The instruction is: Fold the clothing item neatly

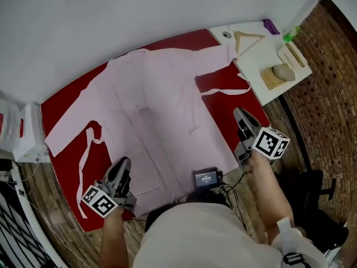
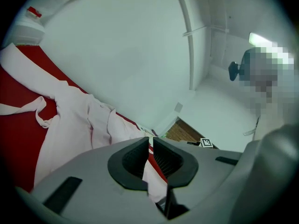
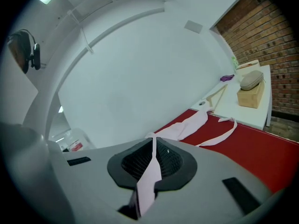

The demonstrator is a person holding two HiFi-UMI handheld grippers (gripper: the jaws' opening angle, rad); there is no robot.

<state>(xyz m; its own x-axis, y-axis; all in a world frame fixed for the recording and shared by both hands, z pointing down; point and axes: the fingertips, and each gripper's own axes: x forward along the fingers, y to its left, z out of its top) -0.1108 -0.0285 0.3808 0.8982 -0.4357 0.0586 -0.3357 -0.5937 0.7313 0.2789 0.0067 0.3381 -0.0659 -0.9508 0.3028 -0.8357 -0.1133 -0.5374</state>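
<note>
**A:** Left gripper view first: what have the fingers (image 2: 131,160) got?

**B:** They're pressed together on pale pink cloth, which hangs out below them. So the left gripper (image 2: 152,146) is pinching an edge of the robe (image 2: 70,120).

**A:** And the other hand?

**B:** Much the same. In the right gripper view the fingers (image 3: 128,164) are clamped on a narrow strip of that pink cloth. It runs from the right gripper (image 3: 153,146) toward more of the robe at 1 o'clock.

**A:** Where does the robe lie overall?

**B:** In the head view it's spread open across the red tabletop (image 1: 67,102), with the hem toward 6 o'clock. One sleeve reaches out to 8 o'clock and the other to 1 o'clock. The left gripper is at the 7 o'clock corner of the hem. The right gripper is at 4 o'clock, just off the hem's edge, and from up there I can't tell which part of the cloth it holds.

**A:** So how much folding is done?

**B:** None that I can see. The body lies flat in a single spread, both sleeves are out, and the belt ends (image 1: 85,149) trail loose on the red.

**A:** So it's only starting?

**B:** That's my reading: the lower edge is gripped on both sides, but no fold is made yet. Sleeves, belt and body all need bringing in and folding down into a tidy stack.
</note>
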